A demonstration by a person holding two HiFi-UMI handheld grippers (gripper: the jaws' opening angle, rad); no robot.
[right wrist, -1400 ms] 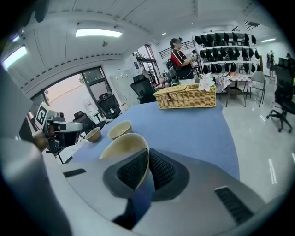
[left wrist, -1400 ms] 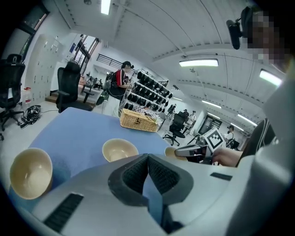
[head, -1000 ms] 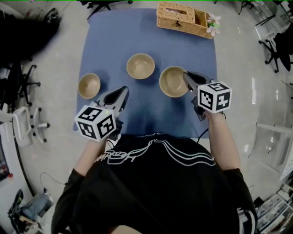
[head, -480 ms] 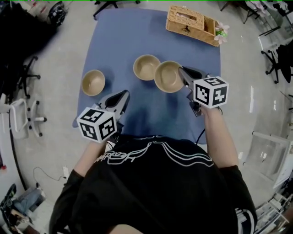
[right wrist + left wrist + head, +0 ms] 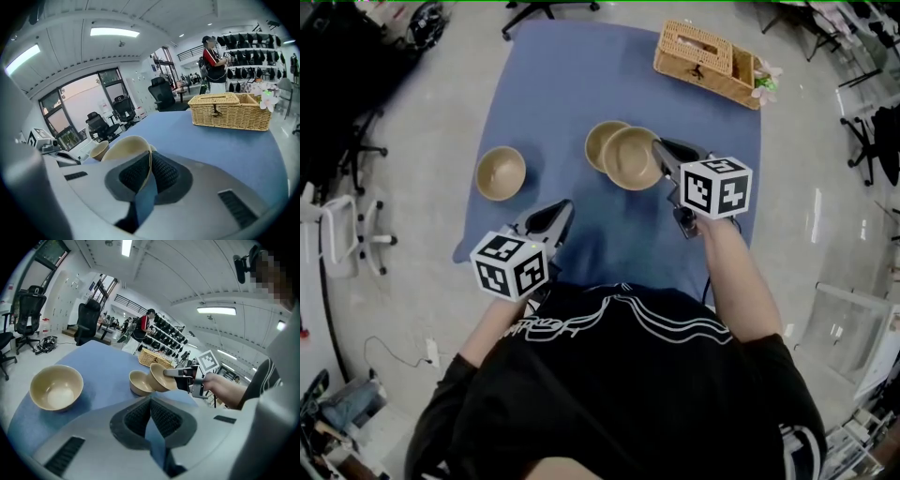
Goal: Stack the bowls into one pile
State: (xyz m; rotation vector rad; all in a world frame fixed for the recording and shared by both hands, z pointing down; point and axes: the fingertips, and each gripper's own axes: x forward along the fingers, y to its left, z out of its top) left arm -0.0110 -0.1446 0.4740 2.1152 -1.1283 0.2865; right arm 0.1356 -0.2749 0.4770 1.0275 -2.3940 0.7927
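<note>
Three tan bowls are over the blue cloth (image 5: 572, 75). One bowl (image 5: 501, 172) sits alone at the left. The middle bowl (image 5: 598, 141) rests on the cloth. My right gripper (image 5: 659, 150) is shut on the right rim of the third bowl (image 5: 628, 159), holding it tilted above the cloth and overlapping the middle bowl's right side. In the right gripper view that rim (image 5: 124, 147) is pinched between the pads. My left gripper (image 5: 562, 208) hovers near the cloth's front, shut and holding nothing, short of the left bowl (image 5: 56, 387).
A wicker basket (image 5: 705, 62) with a flower stands at the cloth's far right corner. Office chairs (image 5: 356, 244) ring the table on the floor. A person stands far off by a rack in the right gripper view.
My right gripper has carried its bowl leftward until it overlaps the middle bowl. The left gripper has drifted slightly nearer and lower.
</note>
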